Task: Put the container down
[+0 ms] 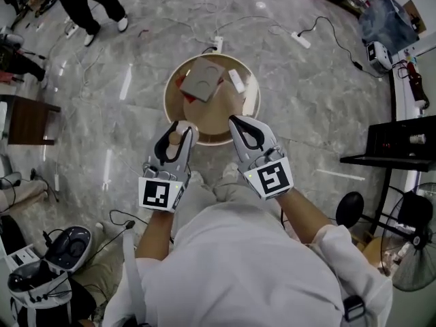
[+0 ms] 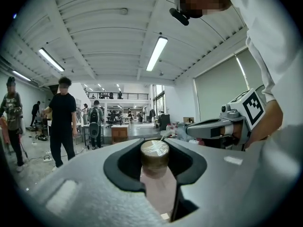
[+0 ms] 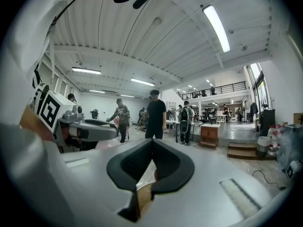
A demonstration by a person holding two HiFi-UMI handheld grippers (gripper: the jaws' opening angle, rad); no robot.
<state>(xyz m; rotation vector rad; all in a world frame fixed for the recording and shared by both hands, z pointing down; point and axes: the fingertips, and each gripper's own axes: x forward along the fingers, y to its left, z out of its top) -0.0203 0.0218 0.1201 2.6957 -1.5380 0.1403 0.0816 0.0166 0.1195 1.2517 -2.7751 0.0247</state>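
A pale pink container with a brown lid [image 2: 155,156] stands upright between the jaws of my left gripper [image 2: 155,144], which is shut on its body. From the head view, the left gripper [image 1: 182,129] holds the container [image 1: 177,138] at the near left rim of a round wooden table [image 1: 248,107]. My right gripper [image 1: 236,122] hovers over the near right rim, and its jaw tips touch each other [image 3: 152,143]. A sliver of the wooden surface shows below them. The two grippers are side by side, a short distance apart.
A grey-brown square piece [image 1: 201,82] and a small white object [image 1: 236,80] lie on the round table. Cables and power strips [image 1: 300,39] run over the marble floor. People [image 2: 62,119] stand further off. A black table [image 1: 402,145] and a fan [image 1: 415,251] are at the right.
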